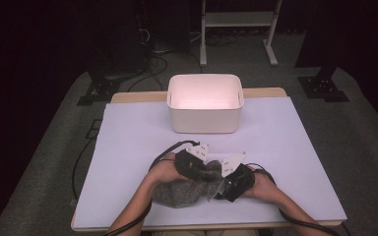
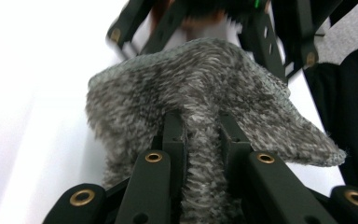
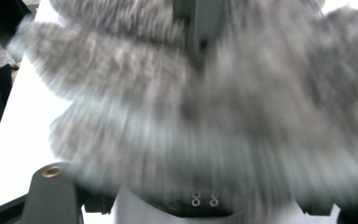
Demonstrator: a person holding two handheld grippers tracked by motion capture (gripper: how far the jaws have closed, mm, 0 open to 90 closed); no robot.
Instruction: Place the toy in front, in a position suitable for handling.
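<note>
Grey fuzzy cloth (image 1: 184, 191) bunched at the lower middle of the high view, on the white sheet (image 1: 128, 147) covering the table (image 1: 128, 96), near its front edge. Held between both hands there. Left gripper (image 1: 207, 164) over the cloth's upper left part, right gripper (image 1: 221, 189) at its right end, the two close together.

In the left gripper view, cloth (image 2: 200, 102) across the centre, a narrow fold of it running down between the two black jaws and pinched there: left gripper closed on the cloth. Other gripper's dark frame at the top of that frame, touching the cloth's far edge.

In the right gripper view, cloth (image 3: 205, 102) blurred and pressed close to the camera, hiding the jaw tips; jaws seemingly standing wide, grip on the cloth impossible to tell.

White bin (image 1: 204, 120) upright at upper centre of the high view, well apart from the cloth, on the sheet's far side.
</note>
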